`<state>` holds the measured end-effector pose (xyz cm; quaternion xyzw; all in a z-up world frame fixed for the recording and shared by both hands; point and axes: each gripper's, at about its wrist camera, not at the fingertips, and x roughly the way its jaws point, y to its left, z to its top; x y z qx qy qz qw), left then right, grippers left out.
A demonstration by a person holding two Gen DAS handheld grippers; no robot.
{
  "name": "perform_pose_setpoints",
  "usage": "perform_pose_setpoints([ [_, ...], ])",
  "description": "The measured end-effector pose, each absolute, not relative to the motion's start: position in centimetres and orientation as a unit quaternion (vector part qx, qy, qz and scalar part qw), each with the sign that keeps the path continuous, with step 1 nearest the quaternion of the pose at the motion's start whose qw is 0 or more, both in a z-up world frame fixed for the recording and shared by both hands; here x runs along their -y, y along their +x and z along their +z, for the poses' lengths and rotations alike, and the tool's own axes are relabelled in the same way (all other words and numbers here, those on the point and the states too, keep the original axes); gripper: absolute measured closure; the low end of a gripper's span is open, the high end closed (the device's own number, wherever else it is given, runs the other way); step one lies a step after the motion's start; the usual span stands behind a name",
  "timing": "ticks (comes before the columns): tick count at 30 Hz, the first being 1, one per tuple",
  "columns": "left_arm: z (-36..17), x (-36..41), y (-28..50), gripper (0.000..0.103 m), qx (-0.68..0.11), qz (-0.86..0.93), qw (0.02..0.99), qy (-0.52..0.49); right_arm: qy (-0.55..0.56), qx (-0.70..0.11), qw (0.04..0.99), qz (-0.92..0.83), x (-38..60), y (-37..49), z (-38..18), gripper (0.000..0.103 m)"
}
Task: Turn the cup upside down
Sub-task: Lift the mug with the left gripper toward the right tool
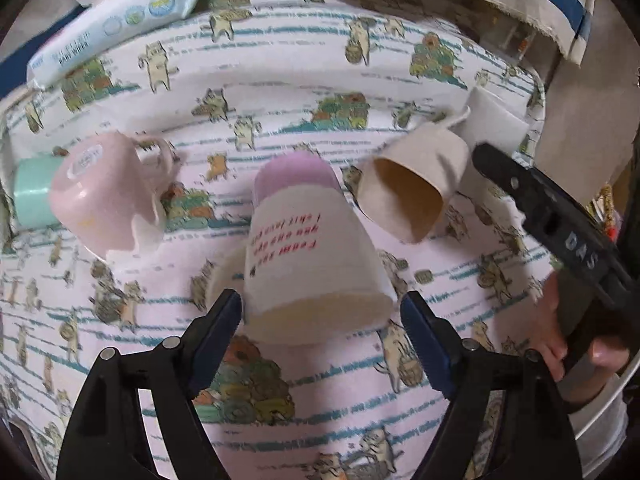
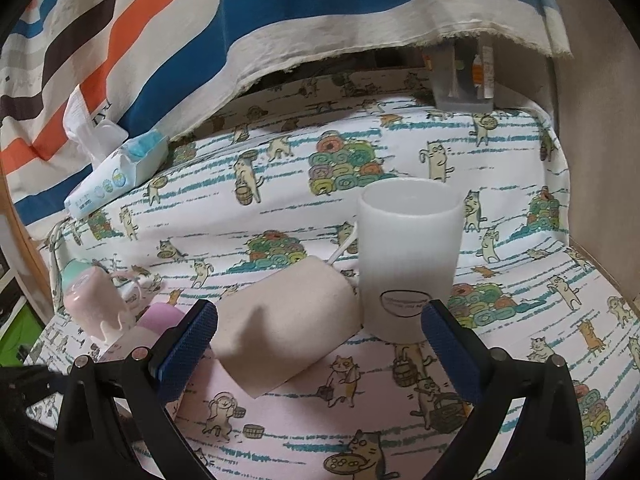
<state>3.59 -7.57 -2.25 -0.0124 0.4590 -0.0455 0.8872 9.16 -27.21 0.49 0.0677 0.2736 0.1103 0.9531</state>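
Five cups on the bench (image 2: 400,448), handled cup (image 1: 108,196) far left against another cup (image 1: 30,192), lettered cup (image 1: 312,256) mid-row, tipped cup (image 1: 412,184) beside it, upright cup (image 2: 408,260) rightmost, wipes pack (image 2: 116,174) behind.

Dim soft indoor light, faint shadows, strong fisheye bending with black corners, slight motion blur, muted colours

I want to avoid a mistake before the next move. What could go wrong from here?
1. The left gripper is open around the white and purple cup, which seems already upside down; closing on its wide rim may tip it.
2. The beige cup lies on its side touching the white cup; moving either one may push the other.
3. The cat-print cloth looks soft, so a cup may wobble.
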Motion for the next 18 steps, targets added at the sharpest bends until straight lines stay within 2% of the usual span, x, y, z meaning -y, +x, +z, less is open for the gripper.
perform_pose_setpoints([
  [1,-2.3,7.7,3.8,0.015,-0.457,-0.04,0.888,-0.005,0.065,-0.273,0.953,0.111,27.1,9.1,0.5,0.001],
  [4,-2.9,8.2,5.6,0.015,-0.471,-0.025,0.882,0.018,0.056,-0.271,0.955,0.111,26.8,9.0,0.5,0.001],
  [6,-3.6,8.1,6.4,0.022,-0.484,-0.024,0.875,0.008,0.052,-0.268,0.956,0.109,26.7,8.9,0.5,0.001],
  [7,-3.6,8.0,6.5,0.023,-0.484,-0.022,0.875,0.001,0.051,-0.266,0.956,0.107,26.7,8.8,0.6,0.001],
  [13,-3.3,8.4,4.1,0.023,-0.481,-0.044,0.875,0.002,0.063,-0.266,0.956,0.11,27.2,8.9,0.7,0.001],
  [18,-3.2,9.9,0.9,0.023,-0.482,-0.111,0.868,0.057,0.07,-0.271,0.951,0.128,27.0,8.8,0.7,0.001],
])
